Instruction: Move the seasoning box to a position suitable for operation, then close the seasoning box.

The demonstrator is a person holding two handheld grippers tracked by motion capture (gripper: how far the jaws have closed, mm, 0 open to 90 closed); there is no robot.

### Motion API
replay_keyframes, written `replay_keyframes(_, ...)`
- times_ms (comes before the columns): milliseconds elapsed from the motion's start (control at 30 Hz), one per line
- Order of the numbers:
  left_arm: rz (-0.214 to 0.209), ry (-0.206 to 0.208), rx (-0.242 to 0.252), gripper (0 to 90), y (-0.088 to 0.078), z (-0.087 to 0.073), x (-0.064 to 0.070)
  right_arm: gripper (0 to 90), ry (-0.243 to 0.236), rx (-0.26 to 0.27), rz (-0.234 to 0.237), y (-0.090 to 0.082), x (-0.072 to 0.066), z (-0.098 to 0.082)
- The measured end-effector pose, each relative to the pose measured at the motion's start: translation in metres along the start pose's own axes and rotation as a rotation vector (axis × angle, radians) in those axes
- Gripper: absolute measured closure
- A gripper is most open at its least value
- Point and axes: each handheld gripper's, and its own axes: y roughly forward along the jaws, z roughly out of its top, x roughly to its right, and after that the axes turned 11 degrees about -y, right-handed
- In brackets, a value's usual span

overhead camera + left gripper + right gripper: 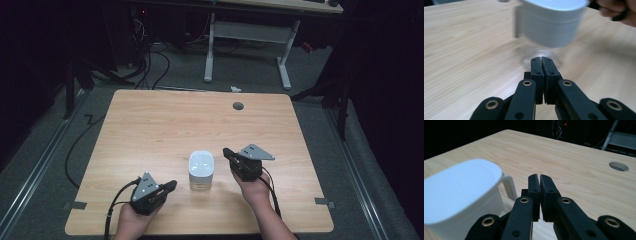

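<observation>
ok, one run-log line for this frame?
scene: white lidded plastic container with side handle on light wooden table | left hand-held gripper: shut, empty, beside container | right hand-held gripper: shut, empty, beside container

The high view looked down and forward over the wooden table [165,125], while both gripper views sat low and close, sharing the white container [201,169] between them.

A white lidded container [201,169] stands upright on the wooden table [165,125], near its front edge and about midway across. Its top is a rounded rectangle under a flat white lid [459,188], and 1 handle [509,185] juts from its side.
</observation>
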Motion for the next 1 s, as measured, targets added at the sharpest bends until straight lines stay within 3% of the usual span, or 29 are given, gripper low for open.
replay_keyframes(33,0.036,0.006,0.025,85.5,-0.002,0.007,-0.011,86.8,0.011,-0.009,-0.006,-0.002,0.003,-0.005)
replay_keyframes(133,0.072,0.004,0.056,82.8,-0.004,0.014,-0.021,86.6,0.016,-0.017,-0.010,-0.005,0.007,-0.011)
replay_keyframes(233,0.121,-0.009,0.112,75.7,-0.006,0.023,-0.035,86.0,0.024,-0.034,-0.019,-0.009,0.014,-0.018)
replay_keyframes(300,0.174,0.012,0.153,68.3,-0.007,0.029,-0.046,84.1,0.034,-0.046,-0.039,-0.014,0.021,-0.026)
replay_keyframes(333,0.174,0.012,0.153,65.7,-0.007,0.029,-0.046,84.1,0.034,-0.046,-0.039,-0.014,0.021,-0.026)
replay_keyframes(367,0.213,0.042,0.165,63.2,-0.007,0.032,-0.054,82.4,0.035,-0.054,-0.059,-0.018,0.027,-0.034)
replay_keyframes(400,0.213,0.042,0.165,61.7,-0.007,0.032,-0.054,82.4,0.035,-0.054,-0.059,-0.018,0.027,-0.034)
replay_keyframes(500,0.299,0.077,0.201,59.6,-0.007,0.034,-0.070,79.6,0.045,-0.076,-0.103,-0.029,0.039,-0.051)
replay_keyframes(533,0.328,0.078,0.213,59.6,-0.008,0.034,-0.077,79.1,0.050,-0.084,-0.119,-0.033,0.044,-0.058)
replay_keyframes(567,0.365,0.036,0.205,59.6,-0.011,0.036,-0.086,78.0,0.071,-0.116,-0.158,-0.042,0.057,-0.074)
replay_keyframes(667,0.364,0.019,0.220,59.5,-0.016,0.038,-0.087,75.7,0.092,-0.139,-0.191,-0.053,0.068,-0.089)
replay_keyframes(733,0.364,0.002,0.238,59.3,-0.020,0.040,-0.087,72.1,0.100,-0.128,-0.245,-0.076,0.068,-0.105)
replay_keyframes(767,0.353,-0.027,0.233,59.7,-0.023,0.039,-0.088,72.2,0.119,-0.111,-0.250,-0.083,0.066,-0.109)
replay_keyframes(867,0.366,-0.012,0.215,60.5,-0.023,0.036,-0.087,70.3,0.131,-0.088,-0.225,-0.092,0.066,-0.107)
replay_keyframes(900,0.363,0.013,0.216,60.5,-0.024,0.034,-0.083,69.7,0.082,-0.081,-0.245,-0.093,0.064,-0.103)
replay_keyframes(1000,0.364,0.000,0.226,60.5,-0.026,0.032,-0.081,69.6,0.103,-0.079,-0.232,-0.090,0.065,-0.104)
